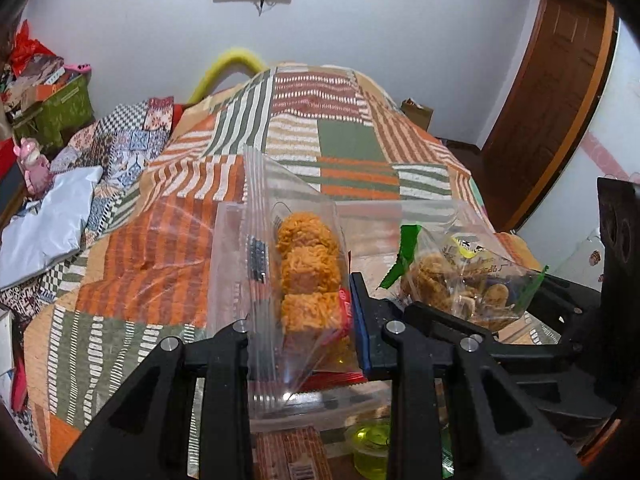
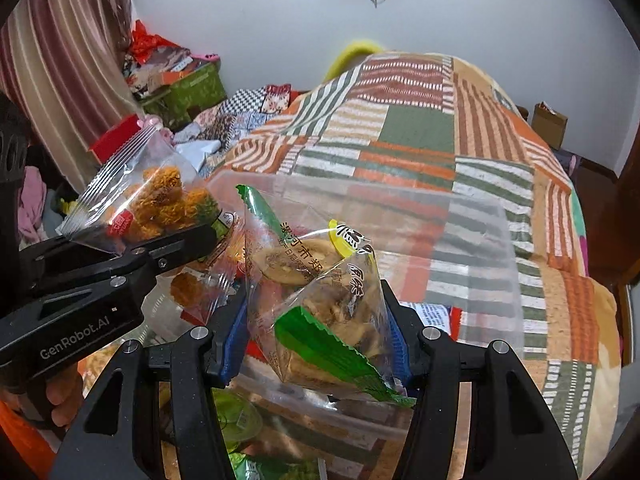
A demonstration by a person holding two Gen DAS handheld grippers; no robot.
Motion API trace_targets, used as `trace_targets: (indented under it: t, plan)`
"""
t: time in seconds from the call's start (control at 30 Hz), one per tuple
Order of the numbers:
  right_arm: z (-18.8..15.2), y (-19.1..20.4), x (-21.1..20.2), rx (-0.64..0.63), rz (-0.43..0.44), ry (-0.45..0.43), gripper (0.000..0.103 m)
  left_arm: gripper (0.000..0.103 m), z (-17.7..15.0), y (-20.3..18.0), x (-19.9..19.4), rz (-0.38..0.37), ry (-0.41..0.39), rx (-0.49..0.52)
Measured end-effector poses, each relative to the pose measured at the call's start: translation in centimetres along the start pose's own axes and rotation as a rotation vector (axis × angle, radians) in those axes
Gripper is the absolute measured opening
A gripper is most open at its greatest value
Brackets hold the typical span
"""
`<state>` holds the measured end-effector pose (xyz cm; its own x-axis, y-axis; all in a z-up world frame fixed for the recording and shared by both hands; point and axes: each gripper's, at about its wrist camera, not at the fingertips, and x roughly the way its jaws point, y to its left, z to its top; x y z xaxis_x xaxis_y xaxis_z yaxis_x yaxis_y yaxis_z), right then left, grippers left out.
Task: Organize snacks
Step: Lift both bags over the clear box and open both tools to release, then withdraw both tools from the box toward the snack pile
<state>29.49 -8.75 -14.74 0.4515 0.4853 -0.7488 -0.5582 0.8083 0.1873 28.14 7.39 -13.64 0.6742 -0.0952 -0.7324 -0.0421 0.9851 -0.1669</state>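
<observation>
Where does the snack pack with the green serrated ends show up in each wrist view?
Left wrist view: the green-ended snack pack sits right of centre, above the black linkages.
Right wrist view: the same pack fills the centre, held between the right tool fingers.
Shared landmark: the clear plastic bin beneath and behind the pack.

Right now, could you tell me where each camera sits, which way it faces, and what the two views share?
Left wrist: sits on the left gripper, facing across the patchwork bed; its fingers clamp the orange snack packet.
Right wrist: sits on the right gripper, facing the same way; its fingers clamp the green-edged snack packet, with the left gripper at left.
Shared: both packets, the clear plastic bin, the bed.
</observation>
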Motion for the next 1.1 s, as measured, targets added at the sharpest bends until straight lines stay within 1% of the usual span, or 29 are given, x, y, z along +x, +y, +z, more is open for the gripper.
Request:
trace_targets:
  t: [0.17, 0.33, 0.4, 0.47, 0.53, 0.63, 0.8, 0.87, 0.93, 1.0, 1.1]
  plan:
    - [-0.1, -0.1, 0.9, 0.006, -0.002, 0.026, 0.055, 0.028, -0.3, 0.2, 1.0, 0.004, 0.039, -0.007]
    - [-0.1, -0.1, 0.9, 0.009, 0.000, 0.031, 0.055, 0.029, -0.5, 0.2, 1.0, 0.013, 0.052, -0.008]
    - [-0.1, 0.0, 0.6, 0.006, 0.003, 0.031, 0.057, 0.029, -0.6, 0.2, 0.7, 0.014, 0.054, -0.010]
    - [-0.1, 0.0, 0.2, 0.006, 0.004, 0.023, 0.066, 0.033, -0.6, 0.2, 0.1, 0.016, 0.046, -0.014]
    - [-0.1, 0.2, -0.7, 0.004, -0.005, 0.005, 0.069, 0.043, -0.5, 0.2, -0.8, 0.021, 0.026, -0.015]
    - [0.0, 0.3, -2.2, -0.004, -0.009, -0.024, 0.071, 0.049, -0.6, -0.1, -2.6, 0.031, -0.008, -0.003]
    - [-0.4, 0.6, -5.1, -0.030, -0.033, -0.076, 0.073, 0.054, -1.0, -0.4, -5.4, 0.031, -0.039, 0.017]
    - [-0.8, 0.7, -6.4, -0.037, -0.046, -0.097, 0.078, 0.056, -1.4, -0.7, -6.4, 0.039, -0.047, 0.035]
    - [-1.4, 0.7, -7.6, -0.046, -0.061, -0.121, 0.083, 0.062, -2.0, -1.0, -7.4, 0.046, -0.056, 0.052]
    - [-1.9, 0.7, -8.7, -0.054, -0.073, -0.139, 0.084, 0.066, -2.8, -1.2, -8.4, 0.050, -0.061, 0.063]
    - [-2.8, 0.6, -9.8, -0.055, -0.070, -0.143, 0.084, 0.068, -3.8, -1.1, -9.3, 0.045, -0.054, 0.064]
